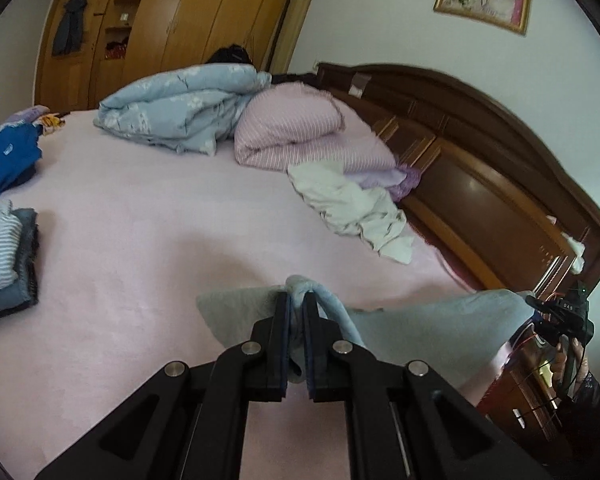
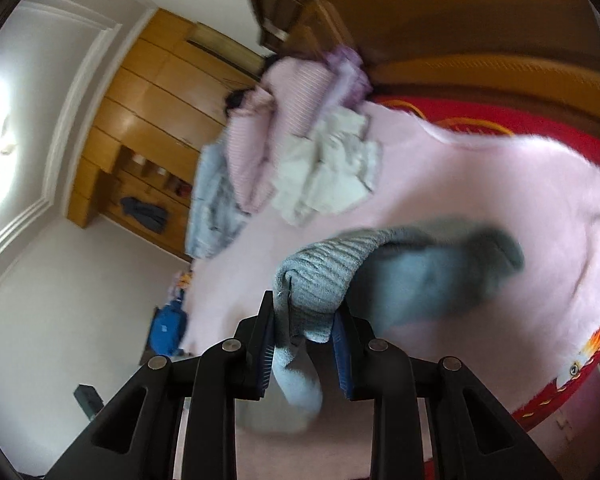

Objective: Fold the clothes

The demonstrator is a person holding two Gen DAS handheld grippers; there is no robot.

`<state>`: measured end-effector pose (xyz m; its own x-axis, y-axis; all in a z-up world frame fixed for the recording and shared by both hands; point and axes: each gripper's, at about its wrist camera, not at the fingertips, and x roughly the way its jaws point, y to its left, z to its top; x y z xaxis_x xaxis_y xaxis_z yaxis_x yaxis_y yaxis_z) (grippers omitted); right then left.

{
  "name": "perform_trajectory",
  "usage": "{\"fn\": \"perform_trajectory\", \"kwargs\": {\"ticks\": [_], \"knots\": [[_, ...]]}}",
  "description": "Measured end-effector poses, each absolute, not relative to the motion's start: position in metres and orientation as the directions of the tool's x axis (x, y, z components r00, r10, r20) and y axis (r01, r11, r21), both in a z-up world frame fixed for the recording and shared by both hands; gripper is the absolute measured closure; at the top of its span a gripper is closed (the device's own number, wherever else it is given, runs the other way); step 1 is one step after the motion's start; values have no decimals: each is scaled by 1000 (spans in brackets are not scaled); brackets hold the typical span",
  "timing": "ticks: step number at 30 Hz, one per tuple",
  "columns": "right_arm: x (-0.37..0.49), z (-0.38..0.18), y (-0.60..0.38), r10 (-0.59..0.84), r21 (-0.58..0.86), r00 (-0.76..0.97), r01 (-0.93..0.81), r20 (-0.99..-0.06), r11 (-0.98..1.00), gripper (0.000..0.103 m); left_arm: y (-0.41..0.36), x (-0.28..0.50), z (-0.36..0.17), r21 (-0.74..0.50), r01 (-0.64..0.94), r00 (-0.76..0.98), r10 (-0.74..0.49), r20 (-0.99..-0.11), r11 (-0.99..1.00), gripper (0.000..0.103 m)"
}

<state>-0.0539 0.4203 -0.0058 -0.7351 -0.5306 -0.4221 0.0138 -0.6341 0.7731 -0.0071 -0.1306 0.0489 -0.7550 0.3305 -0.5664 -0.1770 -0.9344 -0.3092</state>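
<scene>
My left gripper [image 1: 296, 300] is shut on a fold of a light grey-blue garment [image 1: 420, 332], which is stretched above the pink bed sheet [image 1: 160, 208]. The right gripper [image 1: 560, 312] shows at the garment's far right end, held in a hand. In the right wrist view my right gripper [image 2: 306, 300] grips the ribbed grey hem of the same garment [image 2: 324, 276], with cloth bunched between the wide-set fingers; the view is blurred and tilted.
A folded stack [image 1: 4, 256] of striped and denim clothes lies at the left, with a blue garment [image 1: 8, 160] behind it. A crumpled white garment [image 1: 352, 208], pink duvet [image 1: 300, 136] and blue duvet [image 1: 172, 108] lie by the wooden headboard [image 1: 480, 168]. A wardrobe [image 1: 172, 20] stands behind.
</scene>
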Motion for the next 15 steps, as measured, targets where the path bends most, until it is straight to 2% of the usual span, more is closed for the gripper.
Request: {"fn": "perform_trajectory", "kwargs": {"ticks": [4,8,9,10,12,13,15], "knots": [[-40,37,413,-562,780,-756,111,-336,-616,77,-143,17,75,-312,-161,-800,309,-515,-936,99],[-20,81,400,-614,779,-753,231,-236,-583,80,-164,55,116,-301,-149,-865,272,-422,-942,99],[-14,93,396,-629,776,-749,267,-206,-572,84,-170,67,127,-290,-141,-879,255,-404,-946,99],[-9,105,392,-644,772,-744,302,-176,-560,93,-176,78,138,-279,-134,-891,239,-386,-951,99],[5,136,383,-667,754,-737,376,-108,-538,93,-189,99,158,-259,-115,-912,205,-354,-959,99],[10,150,379,-668,738,-735,387,-115,-553,94,-195,108,166,-257,-111,-918,199,-344,-960,99],[13,169,364,-666,683,-721,390,-191,-618,94,-206,123,177,-249,-102,-924,185,-335,-963,99]]}}
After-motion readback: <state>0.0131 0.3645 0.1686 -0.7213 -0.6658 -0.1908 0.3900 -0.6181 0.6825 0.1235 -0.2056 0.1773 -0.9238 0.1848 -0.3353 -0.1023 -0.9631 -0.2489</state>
